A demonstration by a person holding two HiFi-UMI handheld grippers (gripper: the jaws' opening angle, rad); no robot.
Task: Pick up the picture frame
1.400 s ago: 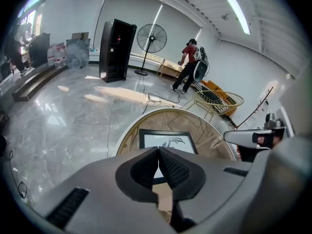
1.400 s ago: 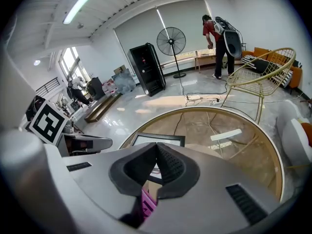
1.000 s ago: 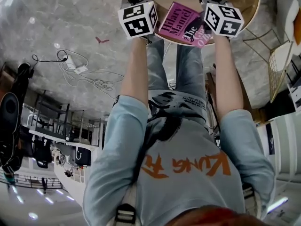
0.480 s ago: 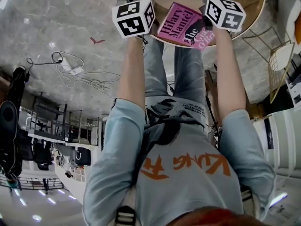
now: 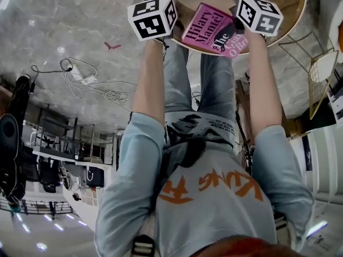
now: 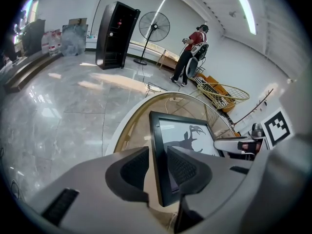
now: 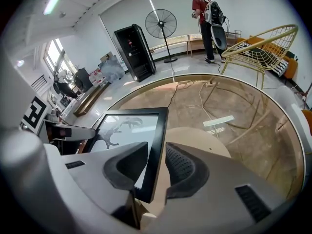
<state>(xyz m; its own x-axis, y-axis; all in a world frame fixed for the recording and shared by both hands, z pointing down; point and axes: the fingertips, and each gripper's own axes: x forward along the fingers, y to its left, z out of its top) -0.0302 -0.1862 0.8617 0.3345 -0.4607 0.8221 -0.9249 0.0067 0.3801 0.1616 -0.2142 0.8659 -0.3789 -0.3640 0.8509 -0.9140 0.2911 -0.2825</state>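
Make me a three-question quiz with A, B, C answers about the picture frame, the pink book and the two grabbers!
1. Where is the pink book?
A. in a box
B. on the round table
C. on a bed

2. What colour is the picture frame's border?
A. black
B. gold
C. white

3. What stands between each gripper's jaws?
A. nothing
B. the book
C. an edge of the frame

Answers:
1 B: in the head view, the pink book lies on the round table, near its rim.
2 A: the picture frame has a black border round a deer picture.
3 C: the left gripper, its jaws closing, straddles one side edge of the frame. The right gripper straddles the other, and no pad is pressing yet.
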